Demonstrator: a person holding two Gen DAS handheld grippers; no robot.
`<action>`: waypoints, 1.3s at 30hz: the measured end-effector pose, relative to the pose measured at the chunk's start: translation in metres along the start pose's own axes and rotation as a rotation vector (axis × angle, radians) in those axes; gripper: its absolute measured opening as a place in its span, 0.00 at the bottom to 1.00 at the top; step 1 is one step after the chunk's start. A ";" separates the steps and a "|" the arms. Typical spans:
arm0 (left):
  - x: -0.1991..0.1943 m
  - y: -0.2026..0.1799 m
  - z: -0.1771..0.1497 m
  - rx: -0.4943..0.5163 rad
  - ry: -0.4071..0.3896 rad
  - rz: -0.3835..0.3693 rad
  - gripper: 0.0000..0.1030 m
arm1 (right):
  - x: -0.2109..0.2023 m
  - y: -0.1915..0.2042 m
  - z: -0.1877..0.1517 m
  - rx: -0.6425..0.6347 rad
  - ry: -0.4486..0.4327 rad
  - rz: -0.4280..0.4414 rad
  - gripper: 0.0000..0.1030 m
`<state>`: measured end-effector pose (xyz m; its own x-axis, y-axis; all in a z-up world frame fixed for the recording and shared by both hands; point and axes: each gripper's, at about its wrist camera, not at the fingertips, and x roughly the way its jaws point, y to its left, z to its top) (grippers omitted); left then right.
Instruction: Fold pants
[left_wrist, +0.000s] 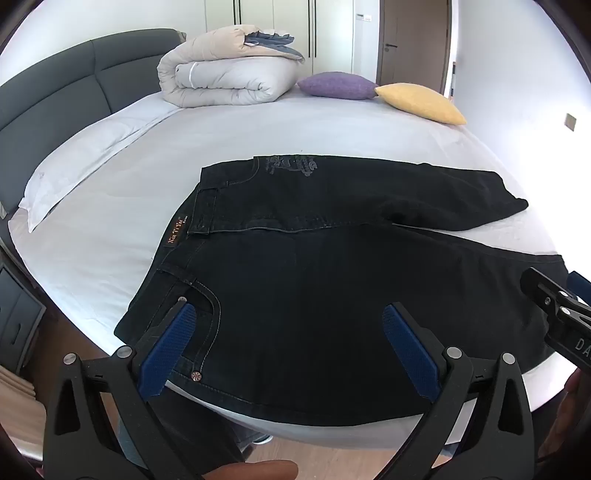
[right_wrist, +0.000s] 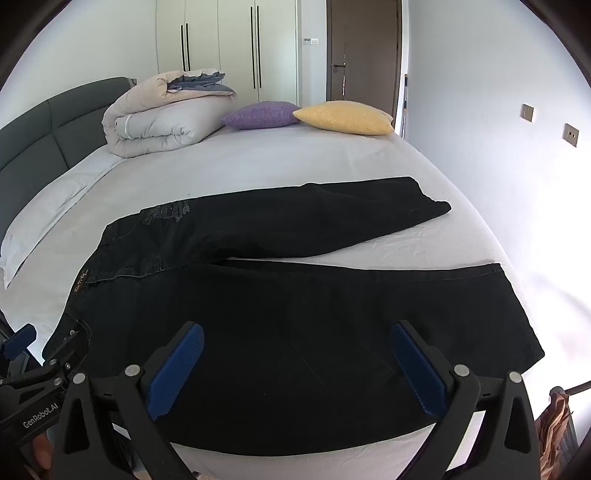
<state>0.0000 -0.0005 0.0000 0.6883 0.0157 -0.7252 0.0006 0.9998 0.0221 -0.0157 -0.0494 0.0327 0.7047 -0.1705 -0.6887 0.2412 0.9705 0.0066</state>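
Black jeans (left_wrist: 314, 280) lie spread flat on the white bed, waistband to the left, two legs running right; they also show in the right wrist view (right_wrist: 295, 302). The far leg (right_wrist: 332, 218) angles away from the near leg (right_wrist: 406, 314). My left gripper (left_wrist: 290, 325) is open, hovering over the near hip and pocket by the bed's front edge. My right gripper (right_wrist: 297, 343) is open over the near leg, holding nothing. The right gripper shows at the left view's right edge (left_wrist: 554, 314); the left gripper shows at the right view's left edge (right_wrist: 33, 365).
A rolled duvet (left_wrist: 225, 70), a purple cushion (left_wrist: 336, 85) and a yellow cushion (left_wrist: 421, 103) sit at the bed's far side. A white pillow (left_wrist: 74, 162) lies by the dark headboard (left_wrist: 48, 88). A nightstand (left_wrist: 18, 317) stands left. Wooden floor shows below the bed edge.
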 end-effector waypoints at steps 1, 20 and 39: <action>0.000 0.000 0.000 -0.001 0.003 -0.003 1.00 | 0.000 0.000 0.000 -0.001 -0.001 -0.002 1.00; 0.004 0.003 -0.008 -0.009 0.004 -0.009 1.00 | 0.002 0.003 -0.003 -0.015 0.009 -0.010 1.00; 0.007 0.006 -0.008 -0.014 0.011 -0.009 1.00 | 0.004 0.003 -0.002 -0.026 0.029 -0.010 1.00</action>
<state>-0.0010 0.0057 -0.0100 0.6800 0.0063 -0.7332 -0.0033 1.0000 0.0055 -0.0134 -0.0465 0.0289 0.6826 -0.1753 -0.7095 0.2302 0.9730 -0.0190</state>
